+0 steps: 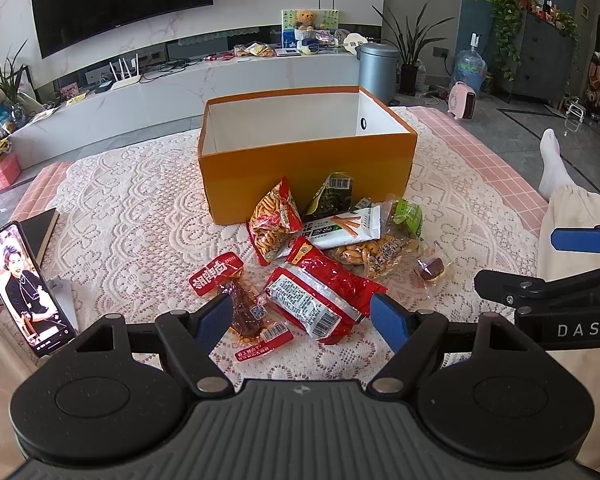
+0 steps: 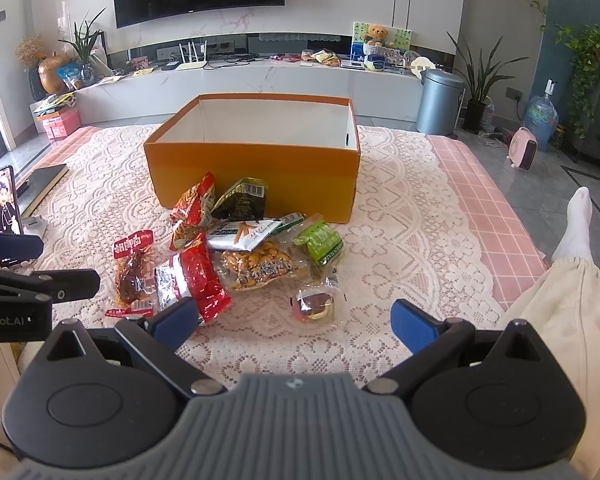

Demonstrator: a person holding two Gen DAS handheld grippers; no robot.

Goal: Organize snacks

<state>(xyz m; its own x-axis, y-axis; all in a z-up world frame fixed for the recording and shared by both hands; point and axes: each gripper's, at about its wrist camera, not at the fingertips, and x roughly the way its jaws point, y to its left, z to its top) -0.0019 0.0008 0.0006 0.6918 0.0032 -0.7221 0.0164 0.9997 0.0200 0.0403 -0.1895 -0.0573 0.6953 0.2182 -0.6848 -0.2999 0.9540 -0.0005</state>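
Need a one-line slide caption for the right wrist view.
Open right hand-held gripper hovers before a snack pile beside an orange box on lace cloth.

Snack pkts (image 1: 320, 256) heaped just in front of open orange box (image 1: 304, 160), box interior white.

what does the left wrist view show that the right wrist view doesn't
Only the left wrist view shows the dark cabinet with trailing plants at far right, and the left hand-held gripper, open, hanging over the long red packet.

Only the right wrist view shows the brown vase at the left end of the TV console, and the right hand-held gripper, open, just short of the small round wrapped snack.

Both show the orange box with nothing visible inside, the snack pile in front of it, the lace cloth and the propped phone.
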